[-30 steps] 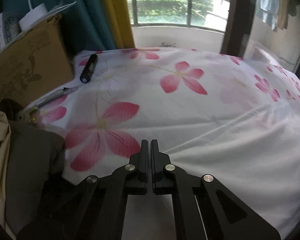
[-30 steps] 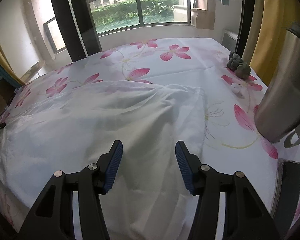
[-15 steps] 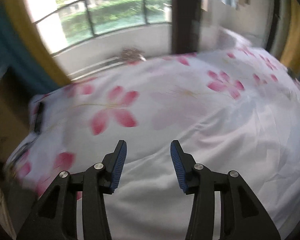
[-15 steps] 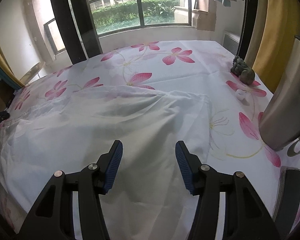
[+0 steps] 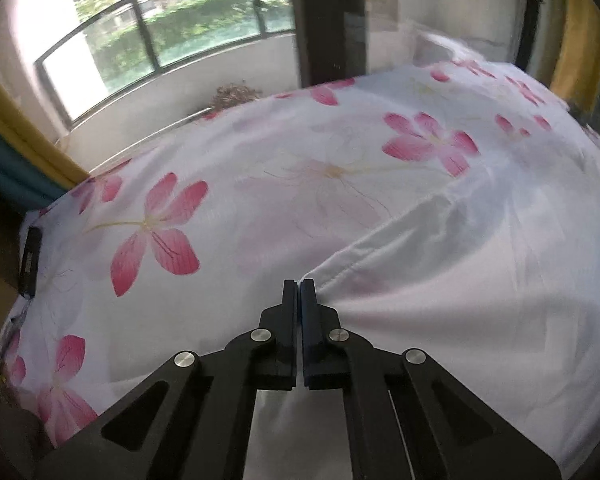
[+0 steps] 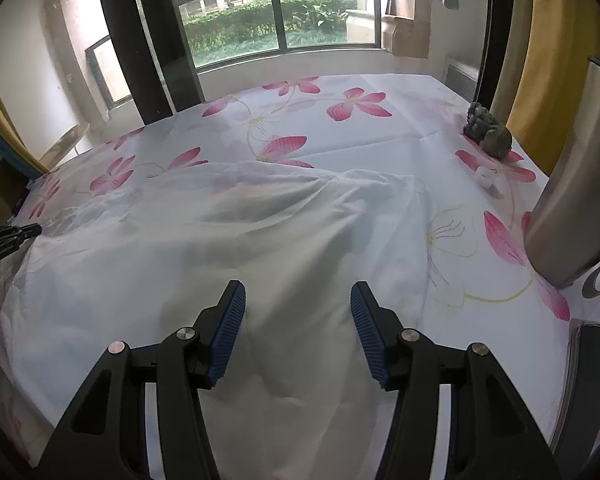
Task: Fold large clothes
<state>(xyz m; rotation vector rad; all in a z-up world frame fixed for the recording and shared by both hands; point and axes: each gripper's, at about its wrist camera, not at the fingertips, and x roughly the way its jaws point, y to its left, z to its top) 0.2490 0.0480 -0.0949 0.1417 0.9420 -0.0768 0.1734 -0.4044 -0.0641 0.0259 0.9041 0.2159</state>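
Note:
A large white garment (image 5: 460, 300) lies spread over a bed sheet printed with pink flowers (image 5: 260, 184). My left gripper (image 5: 300, 282) is shut, its tips pinching the garment's hemmed edge, and creases fan out from the pinch. In the right wrist view the same garment (image 6: 220, 248) covers the near half of the sheet (image 6: 340, 128) with loose folds. My right gripper (image 6: 298, 292) hovers open over it, blue pads apart with nothing pressed between them. The left gripper (image 6: 16, 234) shows at the far left edge of that view, at the garment's border.
A tall steel flask (image 6: 572, 200) stands at the right, with a dark flat device (image 6: 588, 380) in front of it. A grey figurine (image 6: 488, 132) and a small white item (image 6: 485, 178) sit further back. A black torch (image 5: 30, 260) lies at the sheet's left edge.
My left gripper opened, slid sideways along the garment's edge and rolled, then shut again on the hem at a new spot. The right gripper has stayed still and open.

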